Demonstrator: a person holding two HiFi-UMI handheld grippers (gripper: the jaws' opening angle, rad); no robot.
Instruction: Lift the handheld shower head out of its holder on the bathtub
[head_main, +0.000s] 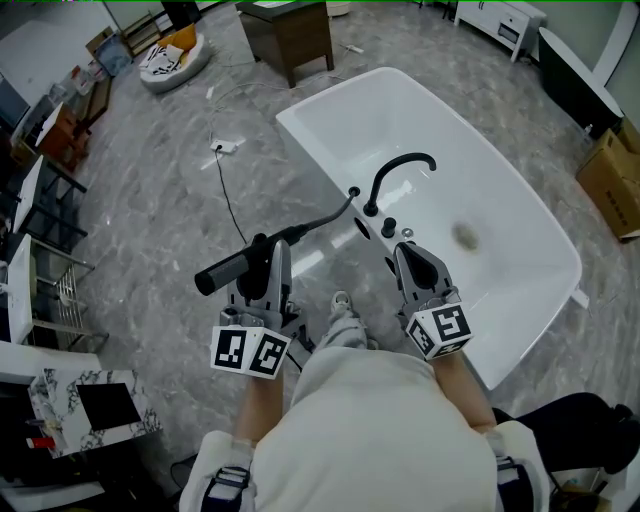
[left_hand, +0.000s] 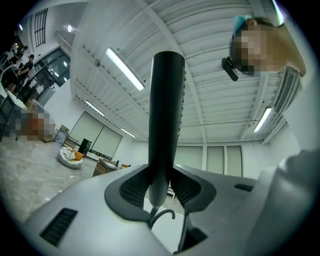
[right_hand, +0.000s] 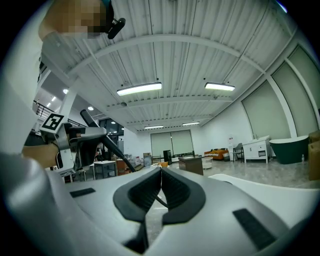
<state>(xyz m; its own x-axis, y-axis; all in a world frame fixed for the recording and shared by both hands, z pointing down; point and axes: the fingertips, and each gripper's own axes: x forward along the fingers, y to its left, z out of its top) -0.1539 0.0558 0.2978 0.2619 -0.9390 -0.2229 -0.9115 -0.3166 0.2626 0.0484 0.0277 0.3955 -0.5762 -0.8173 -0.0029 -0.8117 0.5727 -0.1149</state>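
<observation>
Left of centre in the head view, the left gripper (head_main: 269, 258) is clamped on the black shower head (head_main: 228, 271) over the floor beside the bathtub (head_main: 520, 215), while the right gripper (head_main: 412, 256), jaws together and empty, hovers at the tub's rim.

One bathtub (head_main: 300, 118), one faucet (head_main: 398, 163), one shower head (head_main: 222, 272), two hand-held grippers — left (head_main: 271, 262), right (head_main: 410, 258).

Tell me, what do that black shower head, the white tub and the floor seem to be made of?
Handheld shower head: matte to satin black, probably coated metal or plastic; it shows only a faint sheen.
Bathtub: glossy white, likely acrylic or ceramic; its walls are smooth and seamless.
Floor: polished grey stone or marble-look tile; it has a veined pattern and pale reflections.
</observation>
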